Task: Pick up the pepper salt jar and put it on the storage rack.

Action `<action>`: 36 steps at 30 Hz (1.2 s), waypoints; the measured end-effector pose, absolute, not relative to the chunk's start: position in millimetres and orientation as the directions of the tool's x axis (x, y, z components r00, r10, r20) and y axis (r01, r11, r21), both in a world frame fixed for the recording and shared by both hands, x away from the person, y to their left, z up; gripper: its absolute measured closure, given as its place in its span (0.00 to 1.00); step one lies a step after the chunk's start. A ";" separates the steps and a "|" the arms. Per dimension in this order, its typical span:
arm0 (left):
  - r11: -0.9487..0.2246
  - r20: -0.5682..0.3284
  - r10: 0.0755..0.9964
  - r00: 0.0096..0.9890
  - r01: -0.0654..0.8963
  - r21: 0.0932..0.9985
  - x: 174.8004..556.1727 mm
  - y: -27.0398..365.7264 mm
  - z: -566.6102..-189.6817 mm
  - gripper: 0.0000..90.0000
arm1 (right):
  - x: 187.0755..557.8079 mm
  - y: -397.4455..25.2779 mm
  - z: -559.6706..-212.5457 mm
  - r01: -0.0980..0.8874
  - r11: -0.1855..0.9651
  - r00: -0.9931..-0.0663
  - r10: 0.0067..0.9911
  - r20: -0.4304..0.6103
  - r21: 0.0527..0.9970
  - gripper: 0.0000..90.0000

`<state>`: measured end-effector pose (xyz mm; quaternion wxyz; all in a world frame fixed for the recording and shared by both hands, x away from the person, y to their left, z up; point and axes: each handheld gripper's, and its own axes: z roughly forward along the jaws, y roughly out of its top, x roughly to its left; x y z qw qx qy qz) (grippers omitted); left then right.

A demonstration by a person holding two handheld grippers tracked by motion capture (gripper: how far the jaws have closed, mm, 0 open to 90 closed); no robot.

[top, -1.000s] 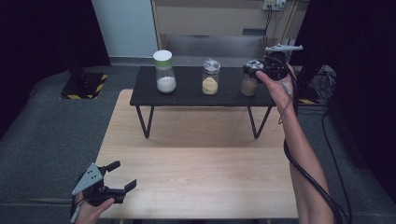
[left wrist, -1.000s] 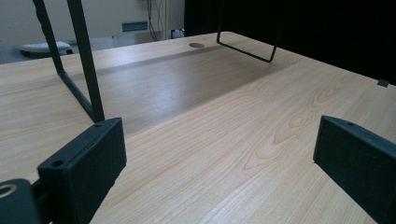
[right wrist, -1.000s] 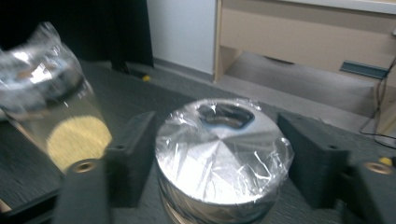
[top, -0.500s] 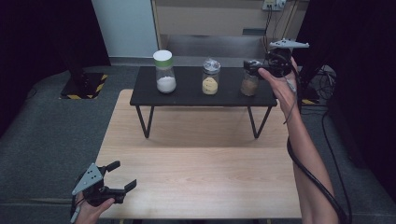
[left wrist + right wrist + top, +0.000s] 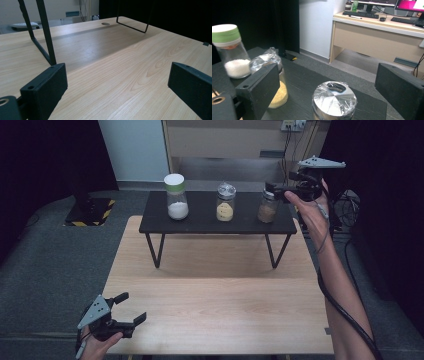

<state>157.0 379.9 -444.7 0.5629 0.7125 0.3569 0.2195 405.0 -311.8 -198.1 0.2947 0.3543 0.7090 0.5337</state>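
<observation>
Brown-powder jar [image 5: 268, 206] sat at right end of the black stand [image 5: 200, 222], upright, its foil-wrapped metal lid [image 5: 334, 98] on; in right gripper view the lid lay low between the two jaws, nothing touching it. Right gripper [image 5: 274, 189] hung just above and beside the jar top, jaws spread wide, empty. Versus a second ago the right hand had lifted a bit and leveled out, the gripper now pointing across the jar's top rather than sitting lower against its side; jar itself hadn't shifted. Judged as lining up for a grab at the lid or neck, grasp not yet made, so work was at the approach stage. Next along the stand: yellow-powder jar [image 5: 225, 202] in the middle, also foil-capped, then the white-powder jar [image 5: 176, 196] with green-banded cap at left end, well apart from each other. Stand stood on the far part of the wooden counter [image 5: 220, 320]. Left gripper [image 5: 129, 309] rested low at the near left corner of the counter, jaws spread, holding nothing, unmoved since earlier frames
</observation>
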 end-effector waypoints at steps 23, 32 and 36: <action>-0.117 -0.085 0.757 0.648 0.261 0.958 156.5 379.0 -443.9 0.02 | 350.2 -328.1 -196.3 0.056 0.195 -0.690 0.716 -0.103 0.979 0.07; -0.118 -0.084 0.758 0.647 0.262 0.958 156.3 378.8 -443.7 0.02 | 323.5 -333.4 -208.1 0.005 0.199 -0.738 0.662 -0.131 0.980 0.07; -0.120 -0.083 0.758 0.648 0.262 0.958 156.4 378.6 -443.5 0.02 | 312.9 -335.6 -215.3 -0.007 0.194 -0.757 0.640 -0.132 0.981 0.07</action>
